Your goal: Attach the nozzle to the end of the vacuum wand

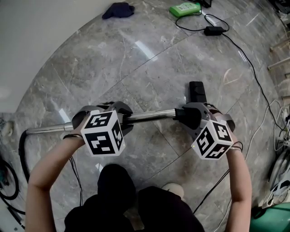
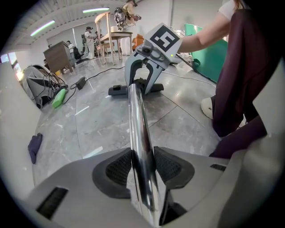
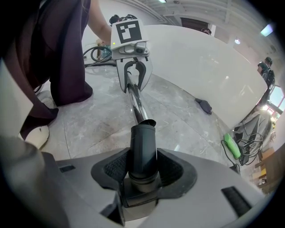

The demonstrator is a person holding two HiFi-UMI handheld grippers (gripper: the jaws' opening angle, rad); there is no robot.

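The chrome vacuum wand (image 1: pixel 149 116) lies level across the head view, above the floor. My left gripper (image 1: pixel 122 118) is shut on its middle; in the left gripper view both pads press the wand (image 2: pixel 141 147). The black nozzle (image 1: pixel 197 93) sits at the wand's right end. My right gripper (image 1: pixel 186 117) is shut on the nozzle's tube (image 3: pixel 143 149), and the wand (image 3: pixel 136 100) runs into that tube's mouth. Each gripper view shows the other gripper along the wand: the right gripper (image 2: pixel 149 67) and the left gripper (image 3: pixel 132 73).
A black hose (image 1: pixel 22 154) curves down from the wand's left end. On the grey stone floor lie a dark cloth (image 1: pixel 118 10), a green device (image 1: pixel 185 8) and a black adapter (image 1: pixel 213 30) with its cable. The person's legs and a shoe (image 1: pixel 174 188) are below.
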